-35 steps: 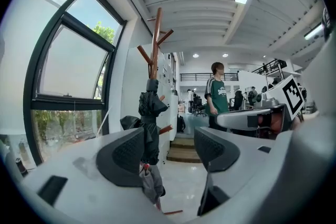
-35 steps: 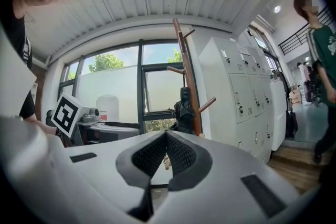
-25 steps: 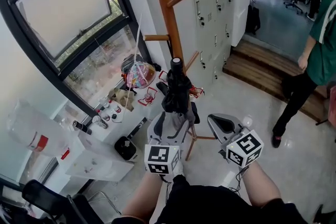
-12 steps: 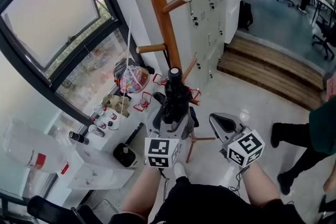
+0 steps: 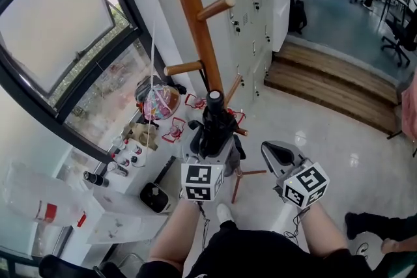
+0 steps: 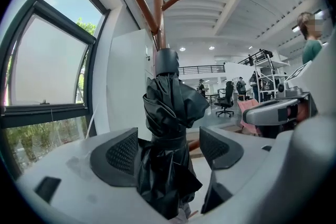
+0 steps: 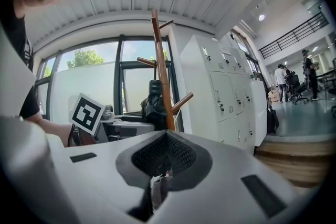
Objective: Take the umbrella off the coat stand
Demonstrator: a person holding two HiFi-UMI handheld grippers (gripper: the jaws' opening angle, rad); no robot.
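Head view shows both forearms (image 5: 174, 237) stretched forward side by side, each holding its gripper almost level and aimed toward the one wooden coat stand (image 5: 194, 16). Of the two grippers, the left gripper (image 6: 168, 150) has its jaws spread wide, having just been opening. The single black folded umbrella (image 6: 167, 113) stands upright between them, just in front of the stand, with a gap on one side. The right gripper (image 7: 165, 152), beside it, has its jaws pressed together on nothing.
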